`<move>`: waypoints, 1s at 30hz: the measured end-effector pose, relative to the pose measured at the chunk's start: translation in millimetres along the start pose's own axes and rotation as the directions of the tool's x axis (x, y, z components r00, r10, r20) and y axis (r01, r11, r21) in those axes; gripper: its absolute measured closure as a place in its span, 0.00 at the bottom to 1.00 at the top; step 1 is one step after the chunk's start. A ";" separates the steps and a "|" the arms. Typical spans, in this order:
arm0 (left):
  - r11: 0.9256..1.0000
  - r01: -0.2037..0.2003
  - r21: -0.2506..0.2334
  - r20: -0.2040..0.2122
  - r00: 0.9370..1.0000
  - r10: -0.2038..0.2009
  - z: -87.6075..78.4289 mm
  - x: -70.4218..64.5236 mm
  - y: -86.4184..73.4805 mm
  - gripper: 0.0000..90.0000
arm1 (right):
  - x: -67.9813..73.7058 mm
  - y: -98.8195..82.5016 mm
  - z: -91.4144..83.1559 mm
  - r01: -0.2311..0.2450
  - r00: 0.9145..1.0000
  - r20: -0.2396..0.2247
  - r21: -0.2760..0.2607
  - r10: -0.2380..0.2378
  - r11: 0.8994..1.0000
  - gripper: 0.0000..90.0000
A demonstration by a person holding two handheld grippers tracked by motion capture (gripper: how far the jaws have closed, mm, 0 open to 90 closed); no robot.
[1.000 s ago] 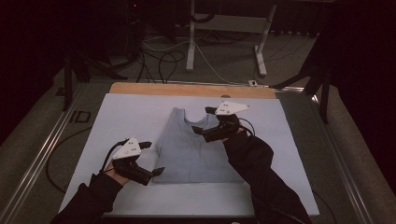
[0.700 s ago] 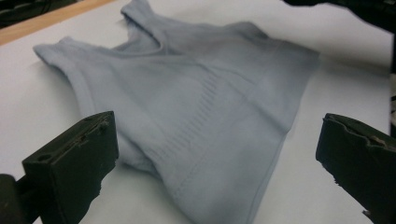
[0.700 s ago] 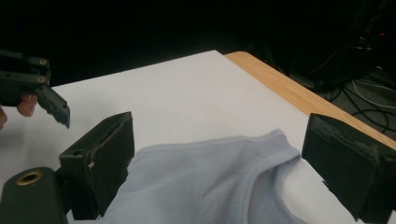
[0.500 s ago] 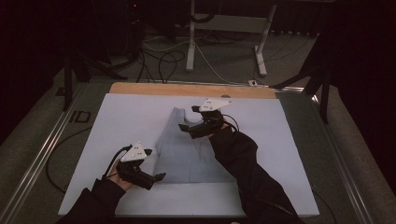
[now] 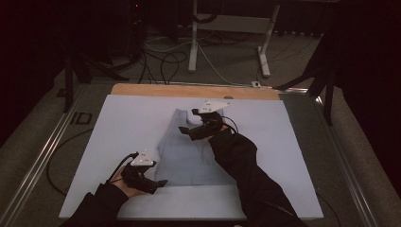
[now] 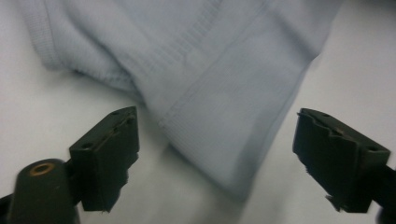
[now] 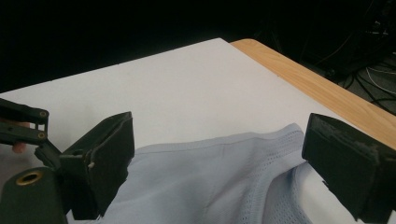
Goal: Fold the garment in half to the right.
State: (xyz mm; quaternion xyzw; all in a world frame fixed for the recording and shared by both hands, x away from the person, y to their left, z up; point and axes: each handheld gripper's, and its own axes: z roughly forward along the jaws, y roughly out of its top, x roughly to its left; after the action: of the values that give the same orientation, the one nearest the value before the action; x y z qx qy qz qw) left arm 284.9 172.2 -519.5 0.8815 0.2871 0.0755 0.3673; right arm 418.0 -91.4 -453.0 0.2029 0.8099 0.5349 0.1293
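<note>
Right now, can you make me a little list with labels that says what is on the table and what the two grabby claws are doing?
Garment: pale blue sleeveless top, lying flat
Surface: white sheet on a wooden table
Left gripper: at the top's bottom corner, jaws apart and just been closing, hem between them but not pinched
Right gripper: above the top's shoulder end, jaws wide open, holding nothing
Floor behind: cables and a white stand

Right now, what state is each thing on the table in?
Vest: lying flat, unfolded, on the white sheet.
Left gripper: jaws open and just been closing, straddling the vest's bottom corner, not yet pressing it.
Right gripper: jaws open over the vest's shoulder strap.
</note>
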 end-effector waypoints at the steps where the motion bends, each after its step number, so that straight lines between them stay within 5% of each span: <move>1: 1.000 0.000 0.000 0.000 1.000 0.000 0.0 0.0 0.0 0.21 | 0.0 0.0 0.0 0.000 1.000 0.000 0.000 0.000 1.000 0.10; 12: 0.999 0.013 0.035 0.015 1.000 -0.014 7.0 -2.6 0.5 0.37 | 2.2 -4.0 8.0 -0.009 1.000 -0.009 0.016 0.009 1.000 0.10; 17: 0.997 -0.045 0.063 0.022 0.999 0.044 13.3 -11.6 0.4 0.47 | 3.0 -4.8 9.7 -0.005 1.000 -0.016 0.021 0.006 1.000 0.10; 30: 0.996 -0.055 0.071 0.055 0.997 0.052 15.6 -17.4 6.5 0.90 | 3.5 -0.7 13.9 0.002 1.000 -0.022 0.024 -0.001 1.000 0.11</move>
State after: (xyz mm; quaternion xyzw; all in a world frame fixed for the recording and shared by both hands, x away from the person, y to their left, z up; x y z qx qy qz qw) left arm 278.9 149.4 -524.9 0.9032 0.2560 0.0513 0.3406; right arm 420.7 -78.7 -459.2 0.1978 0.8178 0.5273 0.1185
